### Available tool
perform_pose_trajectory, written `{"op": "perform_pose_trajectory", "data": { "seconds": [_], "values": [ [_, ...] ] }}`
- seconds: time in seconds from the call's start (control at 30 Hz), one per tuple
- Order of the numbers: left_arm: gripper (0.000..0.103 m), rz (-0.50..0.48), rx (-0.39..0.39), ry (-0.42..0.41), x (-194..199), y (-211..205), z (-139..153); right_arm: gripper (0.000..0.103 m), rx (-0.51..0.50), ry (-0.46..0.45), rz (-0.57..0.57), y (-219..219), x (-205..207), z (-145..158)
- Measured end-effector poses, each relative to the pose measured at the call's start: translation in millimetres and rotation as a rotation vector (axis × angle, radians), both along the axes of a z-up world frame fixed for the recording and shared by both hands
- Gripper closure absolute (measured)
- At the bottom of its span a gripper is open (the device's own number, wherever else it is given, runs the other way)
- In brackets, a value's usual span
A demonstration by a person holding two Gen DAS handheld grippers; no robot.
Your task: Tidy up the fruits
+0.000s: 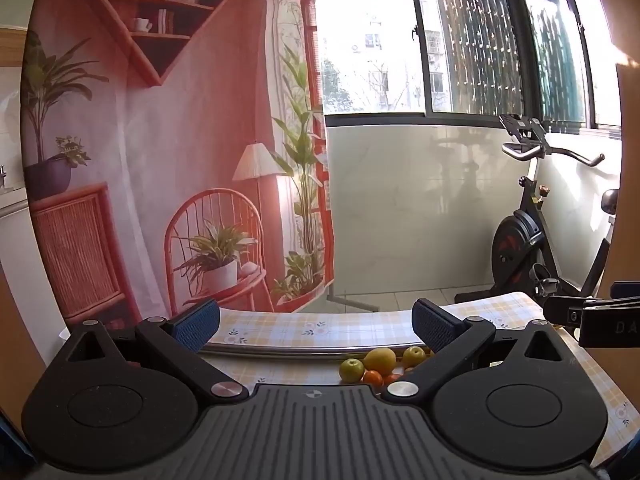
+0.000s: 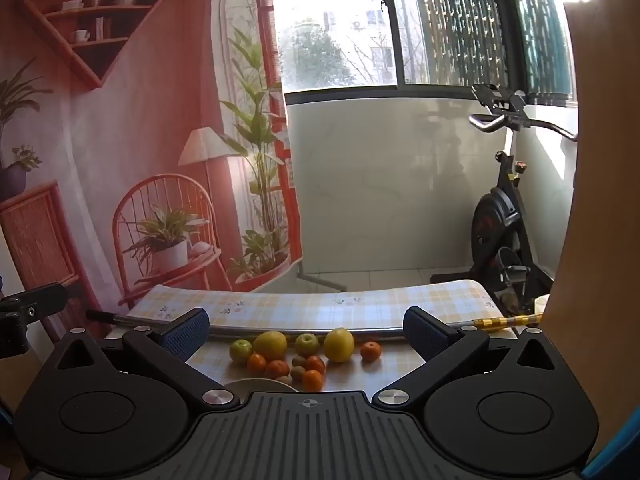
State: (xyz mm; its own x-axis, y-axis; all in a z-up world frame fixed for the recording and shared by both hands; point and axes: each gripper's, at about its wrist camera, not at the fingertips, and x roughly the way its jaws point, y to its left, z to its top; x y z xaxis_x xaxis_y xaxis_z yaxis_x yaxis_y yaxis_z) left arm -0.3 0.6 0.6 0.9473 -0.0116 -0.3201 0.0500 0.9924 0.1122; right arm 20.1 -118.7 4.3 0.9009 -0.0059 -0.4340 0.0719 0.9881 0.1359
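A pile of fruit lies on the checked tablecloth (image 2: 320, 308). In the right wrist view I see two yellow lemons (image 2: 339, 345), two green apples (image 2: 240, 351), several small oranges (image 2: 370, 351) and brown kiwis (image 2: 298, 361). A white plate rim (image 2: 256, 385) shows just in front of them. My right gripper (image 2: 306, 330) is open and empty, held above and short of the fruit. My left gripper (image 1: 316, 324) is open and empty; a lemon (image 1: 380, 360), green apple (image 1: 351, 369) and oranges (image 1: 373, 378) show low between its fingers, toward the right.
A metal rod (image 2: 280, 330) lies across the table behind the fruit, with a gold handle (image 2: 504, 322) at the right. A printed backdrop (image 2: 120, 140) hangs behind the table. An exercise bike (image 2: 500, 220) stands at the right by the window.
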Motion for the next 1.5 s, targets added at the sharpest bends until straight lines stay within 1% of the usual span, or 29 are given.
{"op": "perform_pose_trajectory", "data": {
  "seconds": [0.2, 0.53, 0.57, 0.63, 0.83, 1.5],
  "values": [
    [0.0, -0.003, 0.004, -0.002, 1.9, 12.3, 1.1, 0.0, -0.001, -0.005, -0.003, 0.9, -1.0, 2.8],
    [0.0, 0.006, 0.003, -0.004, 2.7, 9.6, -0.7, 0.0, 0.0, -0.002, -0.008, -3.3, 0.3, -0.2],
    [0.0, 0.013, -0.001, -0.003, -0.3, 1.9, -0.5, 0.0, 0.001, -0.002, -0.007, -3.5, 0.4, -0.1],
    [0.0, 0.013, -0.001, -0.004, -0.3, 2.3, -0.4, 0.0, 0.002, -0.001, -0.007, -2.8, 0.4, -0.2],
    [0.0, 0.014, 0.006, -0.01, -1.5, 2.4, -0.5, 0.0, -0.001, -0.007, -0.017, 0.5, -3.8, 5.5],
    [0.0, 0.023, 0.014, -0.026, -7.2, -1.7, -0.4, 0.0, -0.004, -0.011, -0.021, 2.3, -5.4, 8.7]
  ]
}}
